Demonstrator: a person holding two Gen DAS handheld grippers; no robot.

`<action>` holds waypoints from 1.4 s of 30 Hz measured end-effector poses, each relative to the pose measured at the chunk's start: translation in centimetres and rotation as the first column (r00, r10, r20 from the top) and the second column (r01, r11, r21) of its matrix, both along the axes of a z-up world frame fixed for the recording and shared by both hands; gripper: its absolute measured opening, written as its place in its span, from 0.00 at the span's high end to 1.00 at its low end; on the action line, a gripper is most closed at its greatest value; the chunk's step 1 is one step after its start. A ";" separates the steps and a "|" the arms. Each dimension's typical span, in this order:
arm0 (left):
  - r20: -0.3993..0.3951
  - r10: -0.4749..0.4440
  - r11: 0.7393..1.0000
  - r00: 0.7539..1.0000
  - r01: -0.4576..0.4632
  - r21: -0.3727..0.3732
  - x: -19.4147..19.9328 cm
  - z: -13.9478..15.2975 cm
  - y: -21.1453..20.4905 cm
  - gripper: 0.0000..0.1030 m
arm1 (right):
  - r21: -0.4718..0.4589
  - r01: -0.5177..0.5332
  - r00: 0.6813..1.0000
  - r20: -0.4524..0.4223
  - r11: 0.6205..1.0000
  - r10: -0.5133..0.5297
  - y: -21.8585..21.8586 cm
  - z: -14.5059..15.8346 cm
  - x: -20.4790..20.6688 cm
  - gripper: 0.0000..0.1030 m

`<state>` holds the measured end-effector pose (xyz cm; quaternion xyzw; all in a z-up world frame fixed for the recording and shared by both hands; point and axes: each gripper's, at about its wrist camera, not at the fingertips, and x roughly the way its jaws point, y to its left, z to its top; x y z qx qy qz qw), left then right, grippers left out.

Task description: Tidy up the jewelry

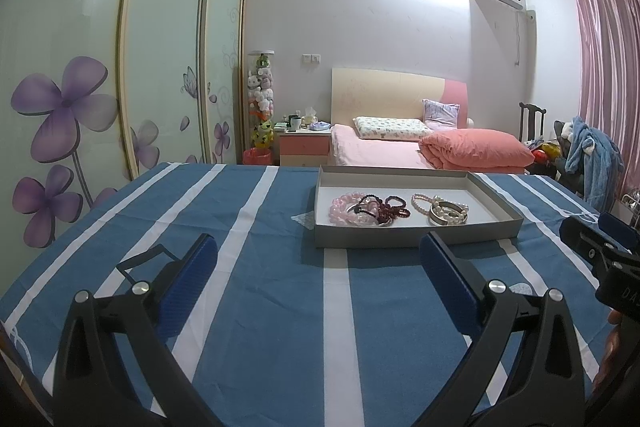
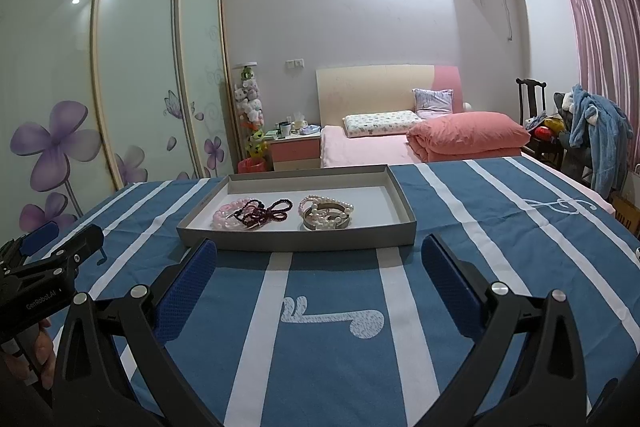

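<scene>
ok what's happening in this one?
A person holds a pair of tongs in each hand over a blue-and-white striped tablecloth. Both the left tongs and the right tongs are open and empty, just short of a shallow grey tray. In the tray lie two clusters: a pink bead bracelet tangled with dark red bead strands, and a pearl bracelet on a metal bangle. Nothing is gripped yet.

Shallow grey cardboard tray [image 2: 404,205] on blue-and-white striped cloth [image 2: 336,339] — pink, dark-red and pearl bead bracelets [image 2: 326,213] inside.
</scene>
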<state>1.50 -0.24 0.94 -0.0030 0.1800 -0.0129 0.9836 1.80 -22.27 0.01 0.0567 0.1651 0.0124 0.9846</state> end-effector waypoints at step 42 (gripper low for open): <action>-0.012 0.002 1.000 1.000 -0.002 0.013 0.1 -0.4 -0.1 0.04 | 0.002 -0.001 1.000 -0.006 1.000 0.001 -0.1 0.0 0.0 0.02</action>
